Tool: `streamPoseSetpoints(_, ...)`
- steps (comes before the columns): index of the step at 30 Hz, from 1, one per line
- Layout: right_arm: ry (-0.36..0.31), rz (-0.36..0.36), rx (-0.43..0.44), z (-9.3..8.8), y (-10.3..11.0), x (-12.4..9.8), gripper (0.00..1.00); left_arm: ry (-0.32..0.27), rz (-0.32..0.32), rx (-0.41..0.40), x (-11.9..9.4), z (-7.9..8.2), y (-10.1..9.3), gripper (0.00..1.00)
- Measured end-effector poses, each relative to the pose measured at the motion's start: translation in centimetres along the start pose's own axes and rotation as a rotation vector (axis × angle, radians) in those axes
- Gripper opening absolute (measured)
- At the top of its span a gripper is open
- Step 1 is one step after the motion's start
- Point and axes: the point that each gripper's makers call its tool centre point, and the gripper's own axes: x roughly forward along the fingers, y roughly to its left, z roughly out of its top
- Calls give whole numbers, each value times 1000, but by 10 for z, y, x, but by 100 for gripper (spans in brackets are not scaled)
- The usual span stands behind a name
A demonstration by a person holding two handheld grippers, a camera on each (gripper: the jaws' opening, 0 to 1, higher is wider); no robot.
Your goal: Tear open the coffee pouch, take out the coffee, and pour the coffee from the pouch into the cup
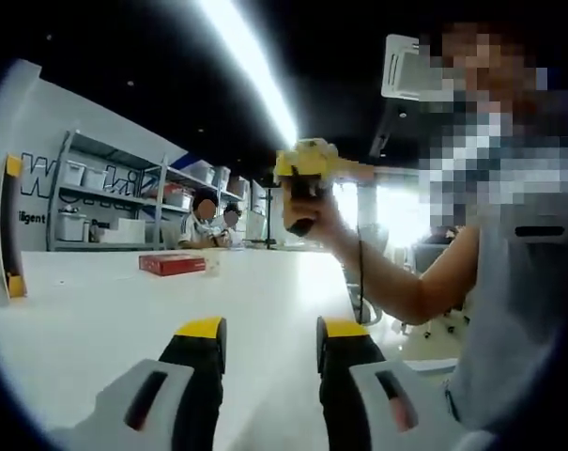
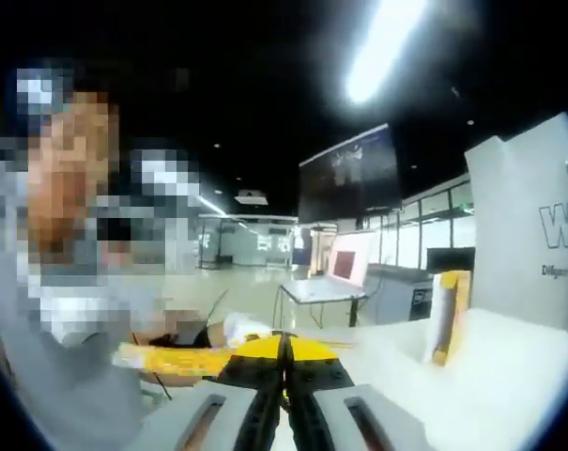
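Preparatory step, by judgement: the left gripper (image 1: 269, 362) stands wide and empty over the white tabletop (image 1: 105, 310); the right gripper (image 2: 285, 362) jaws are pressed together. Next: locate the pouch.

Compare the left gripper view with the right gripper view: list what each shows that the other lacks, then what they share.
Left gripper view: a red box on the white table, shelving with bins, two seated people, the left gripper open, and the right gripper in a hand.

Right gripper view: a dark hanging screen, a laptop on a stand, jaws together.

Shared: white table, ceiling strip light.
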Motion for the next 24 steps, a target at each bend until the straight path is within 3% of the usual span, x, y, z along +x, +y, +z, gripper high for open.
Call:
streamPoseSetpoints(2,5,-9,19,-4,-16,0,1,2,4,-1,0,0,1,40)
streamPoseSetpoints(4,17,-17,19,-7,-13,2,1,6,4,-1,-1,-1,1,40)
streamPoseSetpoints(10,-23,22,-35,6,37,-8,1,8,-2,0,-1,-1,0,40)
streamPoseSetpoints(13,-17,19,-35,6,32,-11,1,12,-4,2,-1,-1,-1,40)
streamPoseSetpoints(18,30,-56,-25,-1,-7,-3,1,7,0,3,-3,-1,0,40)
streamPoseSetpoints(22,32,-1,-36,1,12,6,1,7,6,3,-3,-1,2,40)
streamPoseSetpoints(24,-28,72,-32,13,36,5,1,9,5,2,-3,-1,1,40)
